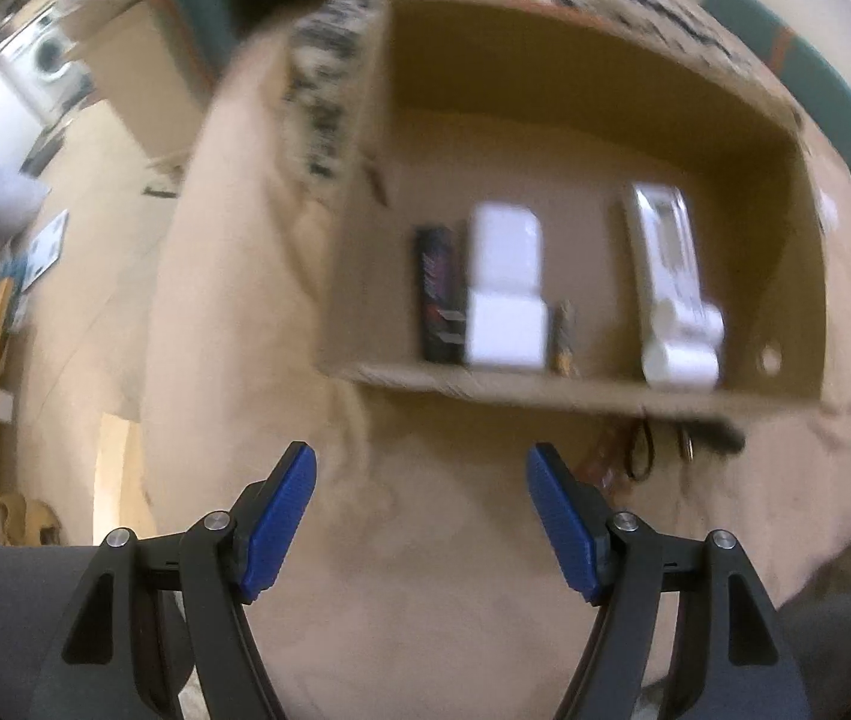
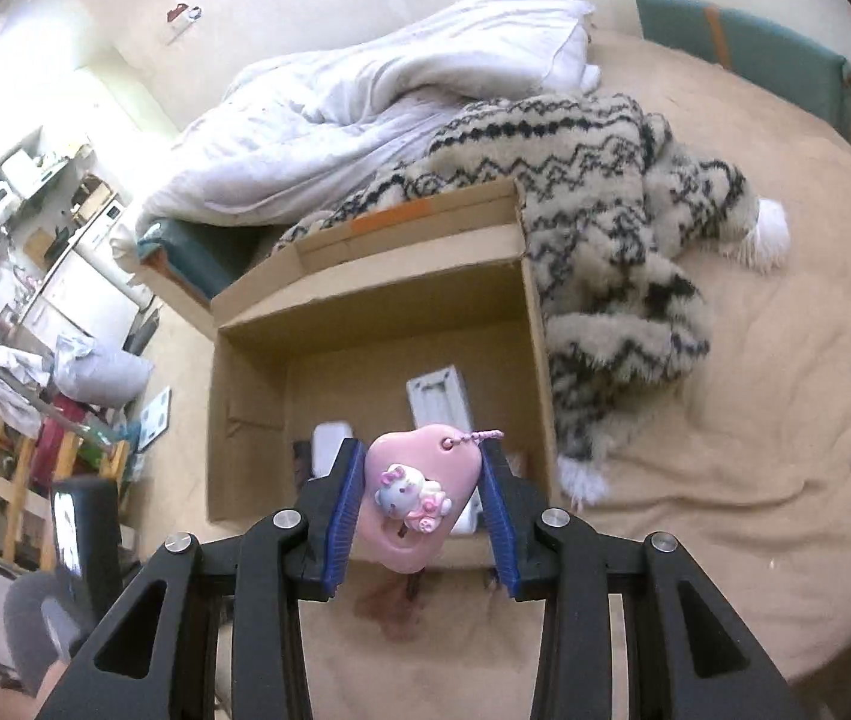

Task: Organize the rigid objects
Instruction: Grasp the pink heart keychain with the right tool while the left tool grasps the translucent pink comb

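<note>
My right tool (image 2: pixel 419 501) clamped on pink charm (image 2: pixel 413 498), held above cardboard box (image 2: pixel 365 300) on bed (image 2: pixel 755 420); long axis runs toward camera, narrow end nearest, bead chain (image 2: pixel 482 436) far. Left tool (image 1: pixel 422 516) spread, empty.

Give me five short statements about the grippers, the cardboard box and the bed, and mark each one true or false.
1. The right gripper is clamped on a pink charm with a cat figure. True.
2. The left gripper holds a white box. False: its jaws stand open with nothing between them.
3. The cardboard box is empty. False: a black item, white boxes and a white device lie inside.
4. A patterned fleece blanket lies beside the box. True.
5. The box sits on a wooden floor. False: it rests on the beige bed sheet.
</note>
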Action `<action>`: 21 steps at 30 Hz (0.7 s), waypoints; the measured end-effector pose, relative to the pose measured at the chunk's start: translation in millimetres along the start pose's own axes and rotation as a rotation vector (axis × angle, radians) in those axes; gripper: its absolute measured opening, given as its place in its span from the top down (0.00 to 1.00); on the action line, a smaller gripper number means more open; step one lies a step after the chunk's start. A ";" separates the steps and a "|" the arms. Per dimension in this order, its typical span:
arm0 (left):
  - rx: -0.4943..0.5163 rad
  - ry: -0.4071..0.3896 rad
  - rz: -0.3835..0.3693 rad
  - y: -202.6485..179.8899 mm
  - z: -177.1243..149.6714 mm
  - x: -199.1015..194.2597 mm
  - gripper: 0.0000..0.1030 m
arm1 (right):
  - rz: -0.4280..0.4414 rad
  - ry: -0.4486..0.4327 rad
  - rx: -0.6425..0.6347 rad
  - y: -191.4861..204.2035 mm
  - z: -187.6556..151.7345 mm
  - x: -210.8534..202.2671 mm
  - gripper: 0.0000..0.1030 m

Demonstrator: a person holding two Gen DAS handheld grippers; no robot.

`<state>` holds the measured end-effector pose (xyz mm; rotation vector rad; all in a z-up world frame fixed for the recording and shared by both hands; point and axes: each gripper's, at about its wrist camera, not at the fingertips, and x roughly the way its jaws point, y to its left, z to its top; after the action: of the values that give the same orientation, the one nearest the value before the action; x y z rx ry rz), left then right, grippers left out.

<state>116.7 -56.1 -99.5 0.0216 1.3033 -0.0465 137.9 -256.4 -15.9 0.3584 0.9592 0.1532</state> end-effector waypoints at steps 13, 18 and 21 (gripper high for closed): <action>0.238 0.249 -0.053 -84.8 -21.8 69.6 0.32 | 0.043 -0.006 0.062 -18.3 -2.4 8.2 0.61; 0.352 0.248 0.006 -114.9 -14.6 88.3 0.32 | 0.063 0.001 0.095 -25.0 0.9 6.2 0.61; 0.377 0.255 0.037 -123.5 -10.9 93.8 0.32 | 0.072 0.010 0.112 -29.1 2.3 6.7 0.61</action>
<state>125.2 -181.1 -191.6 0.3843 1.5324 -0.2644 142.8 -282.1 -30.4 0.4959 0.9679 0.1678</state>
